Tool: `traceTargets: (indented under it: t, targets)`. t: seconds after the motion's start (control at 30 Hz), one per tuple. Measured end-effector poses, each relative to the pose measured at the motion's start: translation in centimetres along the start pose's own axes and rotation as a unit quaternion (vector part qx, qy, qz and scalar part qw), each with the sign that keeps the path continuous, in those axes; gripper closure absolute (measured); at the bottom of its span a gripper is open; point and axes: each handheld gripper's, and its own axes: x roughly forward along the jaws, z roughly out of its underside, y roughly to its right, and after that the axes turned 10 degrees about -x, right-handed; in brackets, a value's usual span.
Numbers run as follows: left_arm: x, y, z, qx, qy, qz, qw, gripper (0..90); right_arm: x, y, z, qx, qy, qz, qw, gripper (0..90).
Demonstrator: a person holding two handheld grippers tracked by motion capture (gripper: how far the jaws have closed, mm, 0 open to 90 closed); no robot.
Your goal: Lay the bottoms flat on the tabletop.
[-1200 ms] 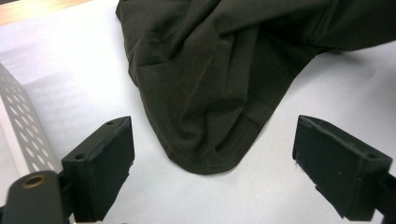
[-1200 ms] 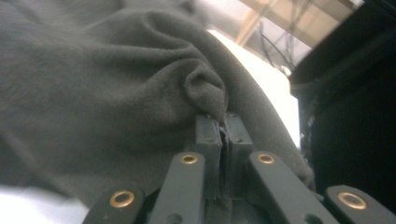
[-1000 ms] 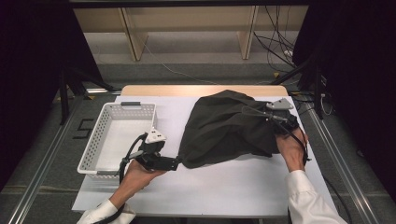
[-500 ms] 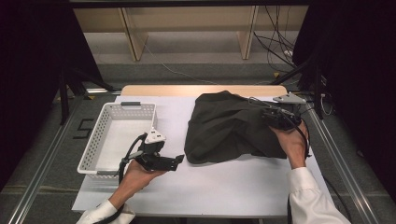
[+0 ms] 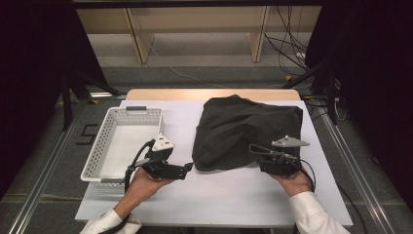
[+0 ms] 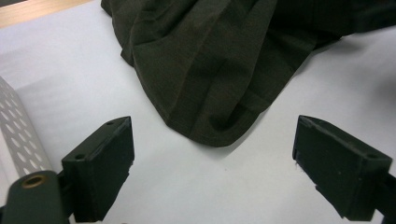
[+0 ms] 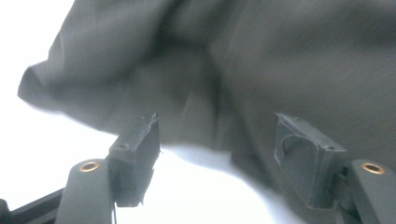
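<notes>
A black cloth (image 5: 248, 129) lies crumpled on the white table (image 5: 234, 197), right of middle. My left gripper (image 5: 189, 167) rests low at the cloth's near left corner, jaws wide and open. In the left gripper view that gripper (image 6: 212, 170) frames the cloth's rounded corner (image 6: 210, 79) just ahead, untouched. My right gripper (image 5: 254, 149) hovers at the cloth's near right edge, pointing left. Its jaws have just been opening. In the right gripper view this gripper (image 7: 217, 154) stands open, the blurred cloth (image 7: 261, 70) beyond the pads and not pressed by them.
A white perforated basket (image 5: 97, 161) stands at the table's left, beside my left hand; its wall (image 6: 14, 135) also edges the left gripper view. A wooden strip (image 5: 195, 94) borders the far edge. Cables (image 5: 292, 48) lie on the floor beyond.
The right gripper let go of the cloth's right side, which it had held lifted, and came down toward the near edge. The cloth settled flatter. The left gripper stayed put.
</notes>
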Motion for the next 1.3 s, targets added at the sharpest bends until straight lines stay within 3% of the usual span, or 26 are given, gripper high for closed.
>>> traceTargets:
  t: [0.13,0.2,0.3,0.43,0.5,0.6,0.67,0.77,0.83,0.9,0.97,1.03,1.17,1.3]
  targets:
    - [0.2,-0.1,0.1,0.002,-0.004,-0.001,1.0,12.3,1.4,0.2,0.9,-0.005,-0.036,0.032,0.9988,34.0]
    - [0.2,0.0,0.2,0.0,-0.004,-0.001,1.0,12.3,1.4,0.5,1.2,-0.011,-0.037,0.052,0.9979,33.3]
    - [0.3,0.0,0.2,0.001,-0.005,-0.002,1.0,12.3,1.1,1.4,1.4,0.002,-0.028,0.077,0.9966,32.9]
    - [0.6,-0.1,0.4,0.0,-0.01,-0.003,0.9999,12.3,2.0,2.7,1.5,0.016,-0.04,0.099,0.9941,31.1]
    - [0.8,0.0,0.5,0.0,-0.016,0.0,0.9999,12.4,2.7,3.1,1.4,0.021,-0.042,0.094,0.9944,29.6]
    - [0.9,0.2,0.5,0.003,-0.017,0.001,0.9999,12.4,4.2,3.1,1.2,0.001,-0.063,0.084,0.9945,28.6]
    - [0.9,0.2,0.5,0.001,-0.017,0.001,0.9999,12.4,4.8,3.0,1.0,-0.017,-0.071,0.1,0.9923,37.3]
    - [0.8,0.0,0.5,0.001,-0.016,0.0,0.9999,12.4,4.9,3.5,0.6,-0.019,-0.064,0.122,0.9903,62.7]
    - [0.7,0.0,0.4,0.001,-0.016,0.0,0.9999,12.5,4.6,3.9,0.4,-0.017,-0.058,0.121,0.9908,77.4]
    - [0.7,-0.1,0.4,-0.001,-0.013,0.0,0.9999,12.5,3.9,4.4,-0.2,-0.023,-0.05,0.132,0.9898,82.4]
    - [0.7,-0.2,0.4,-0.003,-0.012,0.0,0.9999,12.5,3.2,4.9,-1.1,-0.028,-0.033,0.161,0.9861,83.4]
    - [0.7,-0.2,0.4,-0.004,-0.013,-0.001,0.9999,12.5,2.7,5.5,-2.3,-0.038,-0.013,0.201,0.9787,83.4]
    - [0.8,-0.1,0.4,0.0,-0.016,0.0,0.9999,12.6,3.3,6.8,-4.7,-0.034,0.009,0.239,0.9705,83.4]
    - [0.7,-0.2,0.4,-0.004,-0.014,-0.001,0.9999,12.6,4.5,7.4,-6.3,-0.058,0.009,0.269,0.9613,82.6]
